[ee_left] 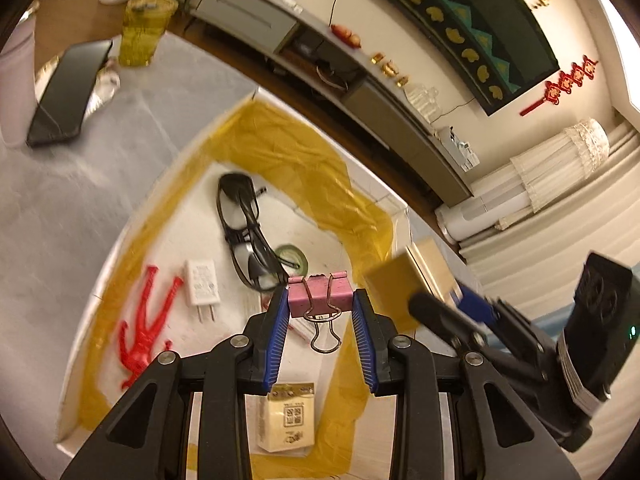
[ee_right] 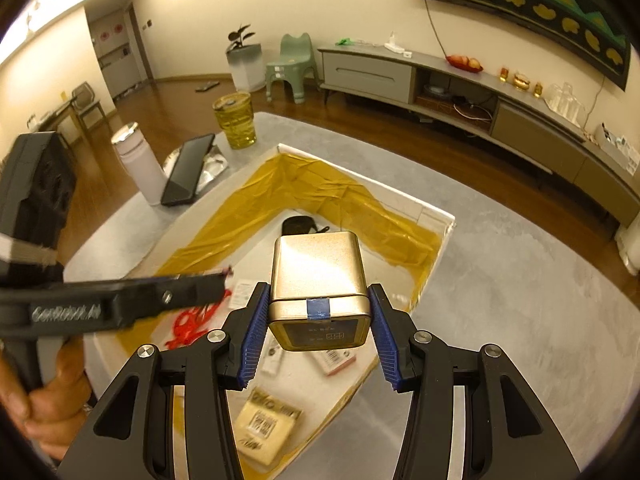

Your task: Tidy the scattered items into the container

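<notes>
Left gripper point(ee_left: 320, 300) clamps a pink binder clip point(ee_left: 320, 294) (wire handles hanging down) above the white box point(ee_left: 132, 216) lined with yellow tape. Right gripper point(ee_right: 318, 314) grips a gold tin point(ee_right: 318, 276), blue tape across its lid seam, over the same box

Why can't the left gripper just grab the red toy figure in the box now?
Probably not yet: the left gripper already holds a pink binder clip. Nothing covers the red toy figure.
</notes>
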Action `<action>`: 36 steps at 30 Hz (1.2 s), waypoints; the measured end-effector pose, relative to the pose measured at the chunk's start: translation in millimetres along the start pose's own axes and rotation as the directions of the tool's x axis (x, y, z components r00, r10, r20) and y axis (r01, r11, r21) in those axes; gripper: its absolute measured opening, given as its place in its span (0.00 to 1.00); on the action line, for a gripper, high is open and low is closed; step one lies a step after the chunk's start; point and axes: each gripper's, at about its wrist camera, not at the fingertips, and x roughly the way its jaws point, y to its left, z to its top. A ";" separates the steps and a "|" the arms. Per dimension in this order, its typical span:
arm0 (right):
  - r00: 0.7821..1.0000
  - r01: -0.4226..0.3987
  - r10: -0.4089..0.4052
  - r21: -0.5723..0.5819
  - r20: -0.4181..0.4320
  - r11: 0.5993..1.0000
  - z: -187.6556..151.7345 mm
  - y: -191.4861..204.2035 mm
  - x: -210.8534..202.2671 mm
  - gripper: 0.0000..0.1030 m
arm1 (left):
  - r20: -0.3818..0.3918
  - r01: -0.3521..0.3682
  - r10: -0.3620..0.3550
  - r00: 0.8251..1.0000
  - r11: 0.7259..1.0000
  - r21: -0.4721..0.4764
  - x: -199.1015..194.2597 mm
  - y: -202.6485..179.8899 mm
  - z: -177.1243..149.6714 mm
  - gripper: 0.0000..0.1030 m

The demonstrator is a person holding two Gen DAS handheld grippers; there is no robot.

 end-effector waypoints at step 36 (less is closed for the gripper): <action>0.988 0.098 -0.115 -0.149 -0.107 0.984 -3.8 0.4 7.1 0.51 | 0.076 -0.091 0.086 0.993 0.994 0.064 -15.5 -15.8 8.7 0.55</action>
